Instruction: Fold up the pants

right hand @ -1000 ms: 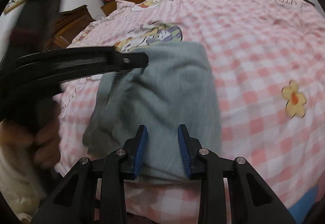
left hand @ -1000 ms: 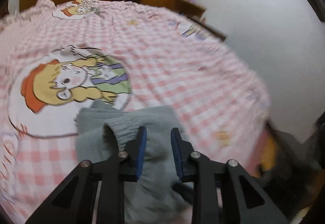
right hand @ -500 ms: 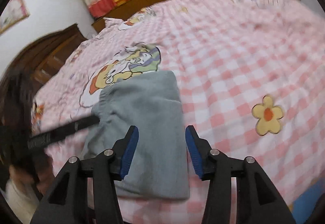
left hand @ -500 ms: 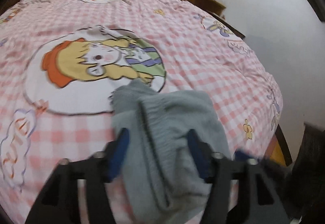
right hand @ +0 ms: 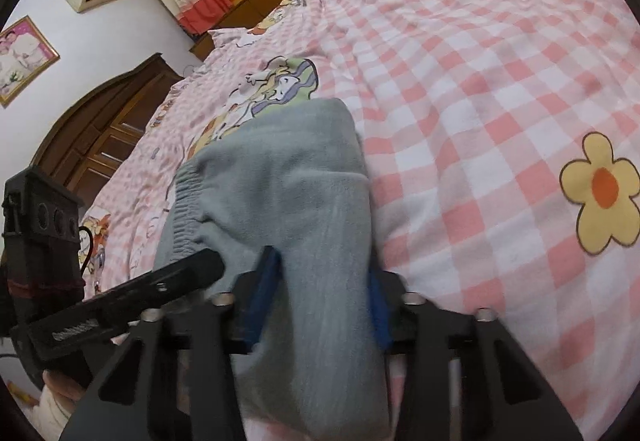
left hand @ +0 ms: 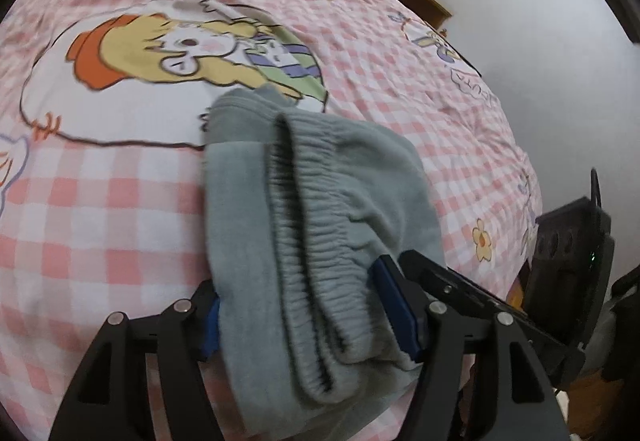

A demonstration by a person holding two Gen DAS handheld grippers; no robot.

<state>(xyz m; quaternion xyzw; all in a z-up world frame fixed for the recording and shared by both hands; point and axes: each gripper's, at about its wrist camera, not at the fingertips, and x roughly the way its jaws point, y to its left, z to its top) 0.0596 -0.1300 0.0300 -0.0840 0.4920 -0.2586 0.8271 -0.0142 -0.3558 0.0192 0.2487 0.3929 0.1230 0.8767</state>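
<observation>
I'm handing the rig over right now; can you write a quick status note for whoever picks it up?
Left gripper: jaws just opened, straddling the grey pants, not clearly clamped.
Right gripper: jaws just closed, pinching the pants' near edge.
Pants: compact folded bundle on the pink checked bed, waistband showing.
Done: main folds.
Remaining: probably a final tidy or placing, then release.
</observation>
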